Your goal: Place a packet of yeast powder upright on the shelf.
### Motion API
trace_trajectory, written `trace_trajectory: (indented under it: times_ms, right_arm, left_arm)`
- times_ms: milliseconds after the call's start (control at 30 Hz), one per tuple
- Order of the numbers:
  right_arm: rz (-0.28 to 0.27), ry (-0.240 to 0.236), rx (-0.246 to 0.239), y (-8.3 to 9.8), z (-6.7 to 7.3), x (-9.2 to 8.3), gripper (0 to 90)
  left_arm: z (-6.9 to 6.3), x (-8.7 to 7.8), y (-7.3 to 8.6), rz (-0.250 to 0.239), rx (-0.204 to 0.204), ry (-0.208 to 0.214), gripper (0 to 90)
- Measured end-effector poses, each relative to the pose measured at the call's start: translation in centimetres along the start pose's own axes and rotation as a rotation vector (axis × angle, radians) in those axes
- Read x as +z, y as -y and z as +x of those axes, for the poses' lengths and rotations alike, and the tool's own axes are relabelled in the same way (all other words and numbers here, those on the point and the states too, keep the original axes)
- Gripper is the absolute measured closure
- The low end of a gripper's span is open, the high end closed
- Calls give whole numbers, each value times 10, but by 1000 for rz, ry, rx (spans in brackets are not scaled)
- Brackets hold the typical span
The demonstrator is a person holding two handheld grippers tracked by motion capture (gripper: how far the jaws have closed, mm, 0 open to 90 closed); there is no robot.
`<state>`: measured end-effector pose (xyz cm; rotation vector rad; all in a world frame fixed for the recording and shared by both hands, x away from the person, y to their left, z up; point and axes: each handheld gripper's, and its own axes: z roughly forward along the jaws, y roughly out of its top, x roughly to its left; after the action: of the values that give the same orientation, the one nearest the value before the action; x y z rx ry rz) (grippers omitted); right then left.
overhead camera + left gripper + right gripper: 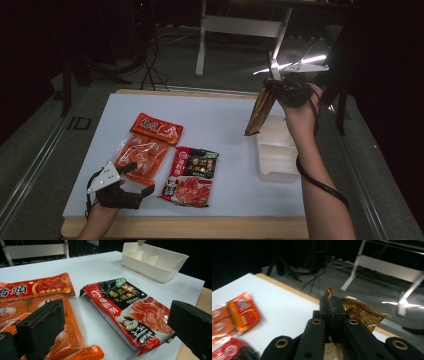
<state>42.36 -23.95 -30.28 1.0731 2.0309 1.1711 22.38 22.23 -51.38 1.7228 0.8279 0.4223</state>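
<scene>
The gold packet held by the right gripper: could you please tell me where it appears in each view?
High view: gold packet hangs upper right, above the white tray.
Left gripper view: its tip at top edge, over the tray.
Right gripper view: centre, clamped between the jaws.

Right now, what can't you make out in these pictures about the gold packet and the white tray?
- Gold packet: its print is too small in the high view; in the right gripper view the right gripper covers its middle.
- White tray: the far end is cut off by the left gripper view's top edge; in the high view the person's forearm covers its right rim.
</scene>
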Motion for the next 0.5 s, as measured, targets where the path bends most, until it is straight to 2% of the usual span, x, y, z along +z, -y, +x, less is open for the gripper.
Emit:
trace_trajectory:
  times_ms: [100,167,200,333,433,500]
  right_arm:
    - [-13,45,12,1,-10,-1,900]
    - [-16,55,20,2,-13,0,900]
    - [-21,78,30,3,-18,2,900]
    - [-28,110,36,5,-24,5,900]
    - [-23,163,28,8,-34,11,900]
    - [-16,170,38,11,-40,16,900]
  left_arm:
    - [0,0,0,-3,-1,0,18]
    - [0,0,0,2,1,0,18]
    - [-1,0,0,2,1,0,18]
    - [0,0,0,-1,-1,1,18]
    - [0,0,0,2,0,1,18]
    - [0,0,0,2,0,1,18]
